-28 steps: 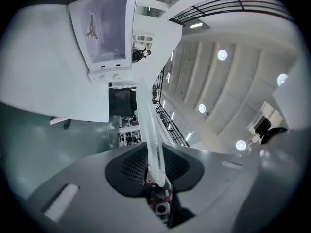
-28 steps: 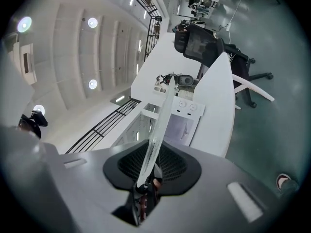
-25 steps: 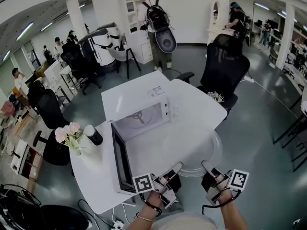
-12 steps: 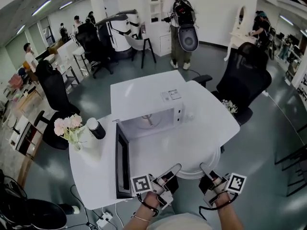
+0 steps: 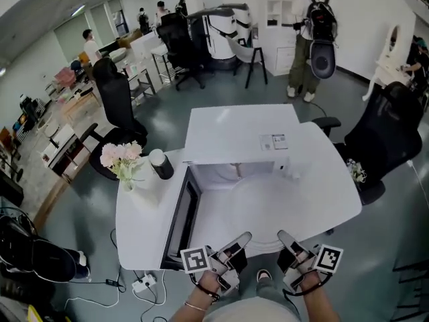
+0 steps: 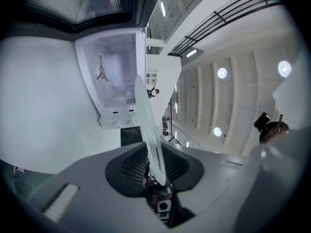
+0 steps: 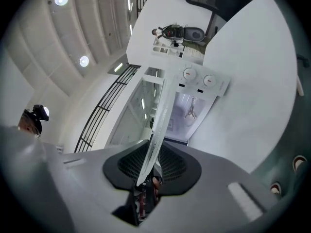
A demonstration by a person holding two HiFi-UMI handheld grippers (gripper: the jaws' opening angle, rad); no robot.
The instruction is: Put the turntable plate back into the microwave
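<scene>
Looking out over a wide open office with a grey floor, black chairs (image 5: 387, 134) around it and a person with a backpack (image 5: 315, 25) standing at the back. Looking steeply down, in the head view, on a white desk (image 5: 325, 186) carrying a white microwave (image 5: 234, 134), its door (image 5: 182, 217) swung open to the left, with pink flowers (image 5: 120, 156) and a black bottle (image 5: 161, 164) standing left of it. Holding the clear turntable plate (image 5: 268, 210) level above the desk, just in front of the open cavity, the left hand-held gripper (image 5: 240, 241) pinching the near rim on one side and the right hand-held gripper (image 5: 287, 240) pinching it on the other. Peering along the left gripper view: jaws narrowed onto the glass rim, the plate running edge-on toward the lit cavity and its three-armed hub (image 6: 101, 72). Peering along the right gripper view: jaws likewise clamping the rim, the plate pointing edge-on at the cavity, two knobs (image 7: 188, 74) showing beside it.
</scene>
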